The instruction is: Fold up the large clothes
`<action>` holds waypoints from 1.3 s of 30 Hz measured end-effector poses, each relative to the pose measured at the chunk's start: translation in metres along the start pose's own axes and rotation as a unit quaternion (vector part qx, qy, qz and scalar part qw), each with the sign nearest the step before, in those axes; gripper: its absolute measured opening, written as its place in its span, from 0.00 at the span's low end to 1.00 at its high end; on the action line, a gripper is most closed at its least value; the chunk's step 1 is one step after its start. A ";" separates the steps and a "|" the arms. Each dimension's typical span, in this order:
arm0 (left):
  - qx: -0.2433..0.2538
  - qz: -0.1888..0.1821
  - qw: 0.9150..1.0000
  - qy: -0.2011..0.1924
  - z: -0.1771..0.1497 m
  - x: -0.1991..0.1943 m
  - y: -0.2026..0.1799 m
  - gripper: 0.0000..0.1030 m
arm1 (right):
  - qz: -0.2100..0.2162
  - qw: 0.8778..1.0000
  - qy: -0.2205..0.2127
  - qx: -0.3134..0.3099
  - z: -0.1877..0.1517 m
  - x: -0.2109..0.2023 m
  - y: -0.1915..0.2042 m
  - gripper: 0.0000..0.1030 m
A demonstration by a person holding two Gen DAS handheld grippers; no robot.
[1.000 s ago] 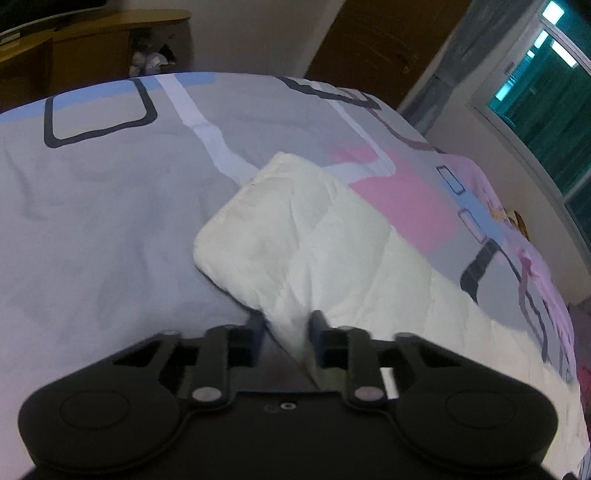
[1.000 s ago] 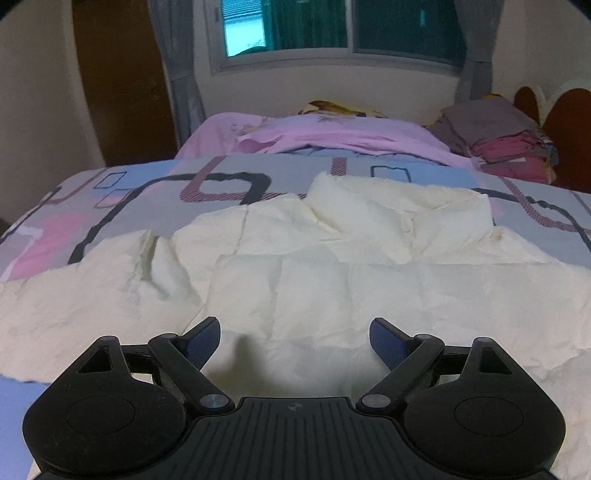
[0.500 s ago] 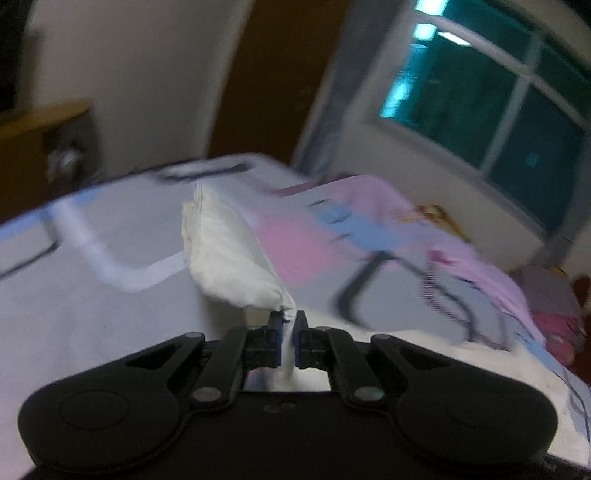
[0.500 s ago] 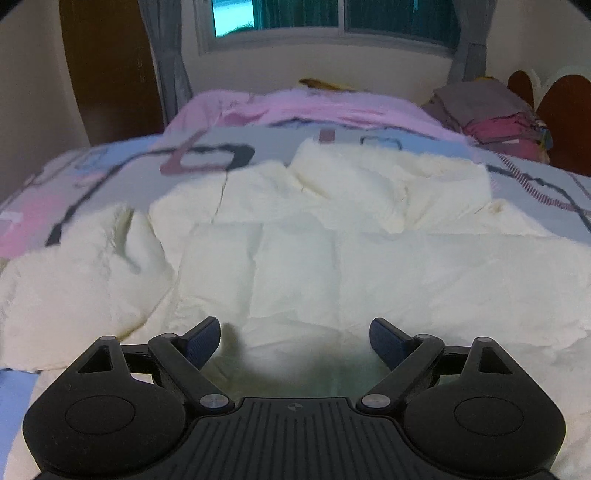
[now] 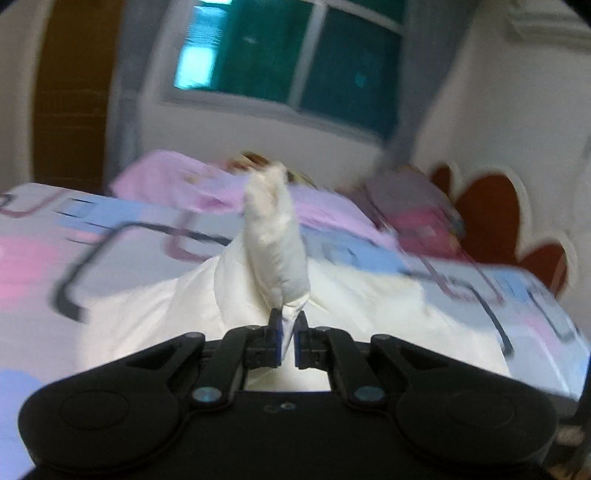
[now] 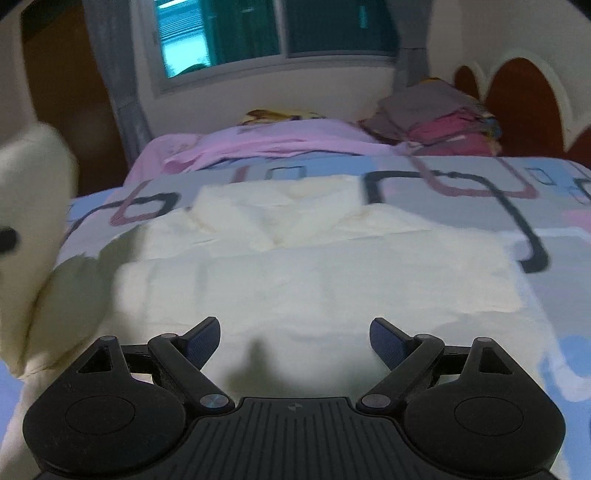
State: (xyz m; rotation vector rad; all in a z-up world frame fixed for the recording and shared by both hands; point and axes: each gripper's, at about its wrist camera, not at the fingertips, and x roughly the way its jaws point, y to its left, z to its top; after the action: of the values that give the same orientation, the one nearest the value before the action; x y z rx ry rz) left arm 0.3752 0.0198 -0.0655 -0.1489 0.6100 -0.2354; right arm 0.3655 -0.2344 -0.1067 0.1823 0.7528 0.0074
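Observation:
A large cream padded jacket (image 6: pixel 295 266) lies spread on the bed, collar toward the window. My left gripper (image 5: pixel 287 334) is shut on the jacket's sleeve (image 5: pixel 275 243) and holds it lifted above the jacket body (image 5: pixel 155 314). The raised sleeve also shows at the left edge of the right wrist view (image 6: pixel 33 206). My right gripper (image 6: pixel 295 341) is open and empty, hovering low over the jacket's lower part.
The bed has a grey, blue and pink patterned sheet (image 6: pixel 461 184). A pink blanket (image 6: pixel 266 142) and a pile of folded clothes (image 6: pixel 436 118) lie at the head. A window (image 6: pixel 258 33) and brown headboard (image 6: pixel 524 99) stand behind.
My left gripper closed on the sleeve, lifted it off the bed and swung it toward the jacket body. My right gripper stayed open and shifted slightly over the jacket.

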 end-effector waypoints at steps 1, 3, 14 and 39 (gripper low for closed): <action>0.014 -0.007 1.000 0.013 -0.006 0.011 -0.014 0.05 | -0.003 1.000 -0.002 0.003 0.000 -0.004 -0.008 0.86; 0.039 -0.014 0.999 0.033 -0.021 0.029 -0.028 0.05 | -0.008 1.000 -0.006 0.006 -0.001 -0.011 -0.019 0.86; 0.150 0.026 0.987 0.060 -0.070 0.036 -0.064 0.79 | 0.053 0.998 -0.003 0.025 0.006 -0.018 -0.023 0.86; 0.051 0.203 0.974 0.087 -0.084 0.011 0.058 0.54 | 0.095 0.995 0.024 -0.017 0.014 0.025 0.041 0.09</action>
State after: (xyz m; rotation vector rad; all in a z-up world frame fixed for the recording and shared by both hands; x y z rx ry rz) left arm 0.3454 0.0672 -0.1514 0.0978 0.7854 0.1195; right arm 0.3961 -0.1950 -0.1067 0.2220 0.7811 0.2057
